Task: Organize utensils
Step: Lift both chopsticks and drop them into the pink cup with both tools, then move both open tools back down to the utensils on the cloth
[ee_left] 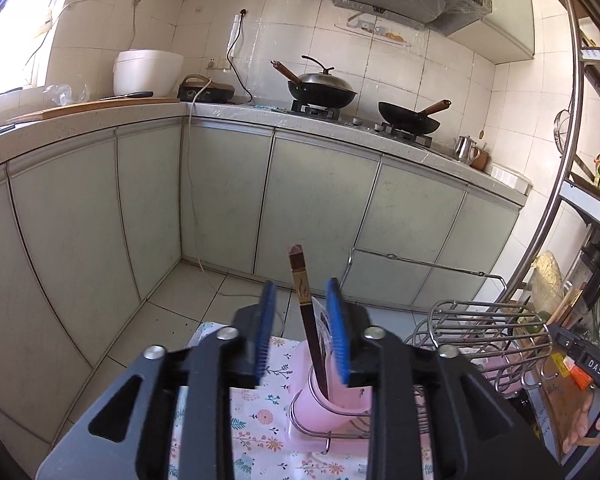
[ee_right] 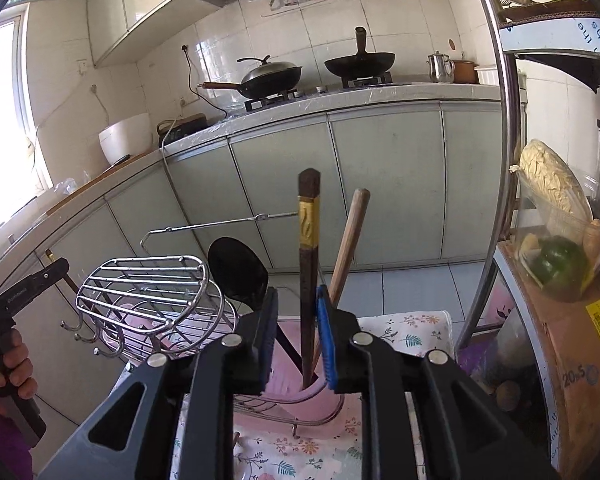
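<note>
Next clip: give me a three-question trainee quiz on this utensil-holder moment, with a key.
1. True or false: the left gripper is clamped on the dark chopstick.
2. The pink cup holding that chopstick sits in: A) a wire rack B) a wok C) a drawer.
3. Which utensil with a wide black head stands left of the right gripper?

Key: 1 false, pads stand apart; 2 A; 3 the black spoon.
</note>
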`<state>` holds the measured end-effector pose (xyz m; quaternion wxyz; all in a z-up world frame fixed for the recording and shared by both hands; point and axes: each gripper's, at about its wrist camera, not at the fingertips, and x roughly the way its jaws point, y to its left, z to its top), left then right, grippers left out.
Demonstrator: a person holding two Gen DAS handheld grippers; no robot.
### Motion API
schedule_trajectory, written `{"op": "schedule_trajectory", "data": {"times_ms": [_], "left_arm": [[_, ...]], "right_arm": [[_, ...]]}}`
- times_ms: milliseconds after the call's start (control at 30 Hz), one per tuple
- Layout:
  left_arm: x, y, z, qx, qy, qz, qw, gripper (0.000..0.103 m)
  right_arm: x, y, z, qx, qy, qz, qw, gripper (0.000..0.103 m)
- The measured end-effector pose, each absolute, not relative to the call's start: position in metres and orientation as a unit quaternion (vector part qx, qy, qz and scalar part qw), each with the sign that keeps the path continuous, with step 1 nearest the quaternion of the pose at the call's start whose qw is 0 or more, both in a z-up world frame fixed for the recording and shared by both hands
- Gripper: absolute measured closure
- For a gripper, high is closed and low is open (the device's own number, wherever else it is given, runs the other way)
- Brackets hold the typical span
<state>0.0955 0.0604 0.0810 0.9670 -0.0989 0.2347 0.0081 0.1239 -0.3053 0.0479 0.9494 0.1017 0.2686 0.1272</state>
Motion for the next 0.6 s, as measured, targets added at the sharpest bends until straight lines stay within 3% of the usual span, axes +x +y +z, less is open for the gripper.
{"op": "schedule_trajectory", "data": {"times_ms": [33, 600], "left_arm": [[0.094, 0.061, 0.082, -0.100, 0.233, 0.007, 0.967, 0.071], [0.031, 0.059, 0.072, -0.121, 0.240, -0.002, 0.963, 0.070]], "right_arm": [[0.122, -0.306, 0.049, 0.104, 0.267, 0.127, 0.950, 0.070], [0.055, -0.310, 0.051, 0.091, 0.233, 0.120, 0.961, 0.070]]}}
